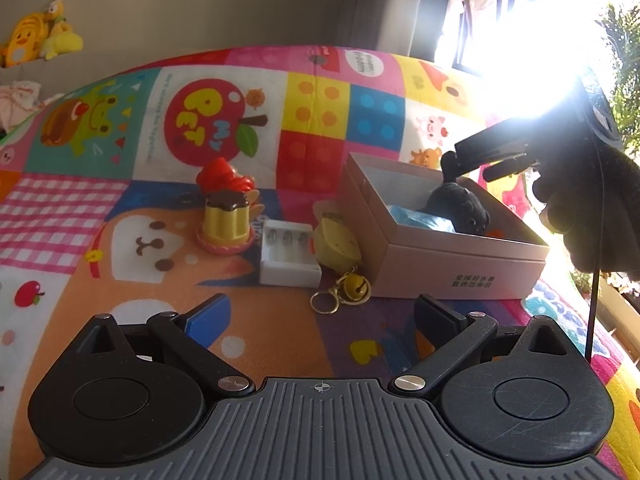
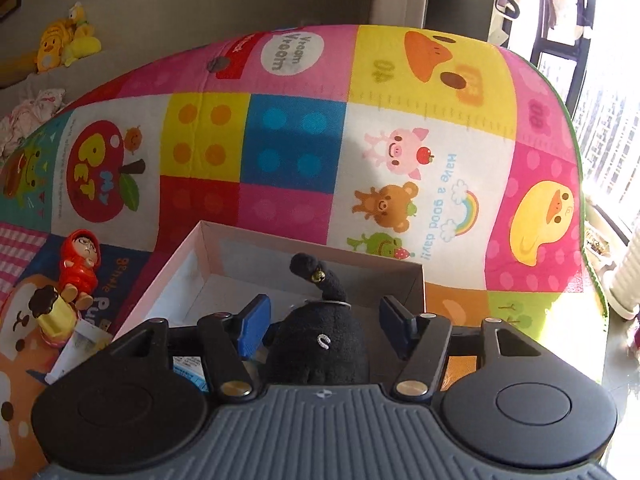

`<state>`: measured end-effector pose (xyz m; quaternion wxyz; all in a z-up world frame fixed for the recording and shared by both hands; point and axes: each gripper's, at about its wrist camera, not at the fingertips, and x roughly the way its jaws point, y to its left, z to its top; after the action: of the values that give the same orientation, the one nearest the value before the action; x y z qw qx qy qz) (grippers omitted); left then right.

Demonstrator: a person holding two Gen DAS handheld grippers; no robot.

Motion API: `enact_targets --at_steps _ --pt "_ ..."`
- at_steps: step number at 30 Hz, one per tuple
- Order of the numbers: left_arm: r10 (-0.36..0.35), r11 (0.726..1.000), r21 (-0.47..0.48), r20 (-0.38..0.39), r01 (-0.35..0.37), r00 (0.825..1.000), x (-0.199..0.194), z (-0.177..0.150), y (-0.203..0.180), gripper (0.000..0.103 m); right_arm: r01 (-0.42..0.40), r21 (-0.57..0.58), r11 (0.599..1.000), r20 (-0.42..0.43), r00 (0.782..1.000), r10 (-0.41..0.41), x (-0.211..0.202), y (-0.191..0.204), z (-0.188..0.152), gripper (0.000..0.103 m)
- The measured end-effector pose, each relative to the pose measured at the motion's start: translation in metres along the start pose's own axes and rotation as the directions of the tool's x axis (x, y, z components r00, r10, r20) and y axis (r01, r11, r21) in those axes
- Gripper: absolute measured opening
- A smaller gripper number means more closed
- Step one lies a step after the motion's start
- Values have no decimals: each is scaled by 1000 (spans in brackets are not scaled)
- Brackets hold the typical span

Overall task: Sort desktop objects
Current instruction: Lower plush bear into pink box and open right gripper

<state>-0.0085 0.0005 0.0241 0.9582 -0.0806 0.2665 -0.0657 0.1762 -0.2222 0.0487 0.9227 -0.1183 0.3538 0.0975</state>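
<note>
Drop step: black plush toy [image 2: 316, 344] sits inside the cardboard box [image 2: 168, 280], between my right claw [image 2: 320, 320] pads, which stand apart, not pressing. Left claw [image 1: 320, 316] wide apart, empty, near the bell keychain [image 1: 348, 288]. Next: lift the right claw clear, then go for the battery charger [image 1: 288, 252].

Bright room, cartoon-patterned worktop by the window

A colourful patchwork cover [image 2: 296, 148] drapes the worktop. Behind it a grey wall [image 1: 200, 4] with yellow plush toys [image 2: 64, 48] on a ledge; hard sunlight glares through the dark-framed window [image 2: 592, 92] on the right, beside green plants [image 1: 624, 60].
</note>
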Motion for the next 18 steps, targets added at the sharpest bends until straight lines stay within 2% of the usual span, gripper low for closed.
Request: enact_targets --at_steps 3,5,7,8,10,11,13,14,16,18 --pt "-1 1000 -2 4 1 1000 -1 0 0 101 37 8 999 -84 996 -36 22 7 -9 64" --pt "-3 1000 -1 4 3 1000 -1 0 0 101 35 36 999 -97 995 -31 28 2 -10 65" --pt "-4 1000 -2 4 4 1000 -2 0 1 101 20 36 999 -92 996 -16 25 -2 -5 61" --pt "-4 1000 -3 4 4 1000 -2 0 1 101 42 7 999 -81 996 -41 22 0 -2 60" --pt "-6 1000 -3 4 6 1000 -2 1 1 101 179 -124 976 -19 983 -182 17 13 0 59" --pt "-8 1000 -2 4 8 1000 -2 0 1 101 259 -211 943 29 966 -259 17 23 -1 60" --pt "-11 1000 4 8 10 1000 -3 0 -1 101 324 -352 878 95 946 -311 17 39 -8 62" --pt "-11 1000 7 9 11 1000 -3 0 -2 101 304 -380 874 97 952 -289 15 43 -10 63" --pt "-9 1000 9 10 9 1000 -4 0 -2 101 190 -374 908 72 982 -176 5 44 -8 64" --pt "-5 1000 2 11 5 1000 -4 1 0 101 31 -259 965 55 998 -17 -13 29 3 69"
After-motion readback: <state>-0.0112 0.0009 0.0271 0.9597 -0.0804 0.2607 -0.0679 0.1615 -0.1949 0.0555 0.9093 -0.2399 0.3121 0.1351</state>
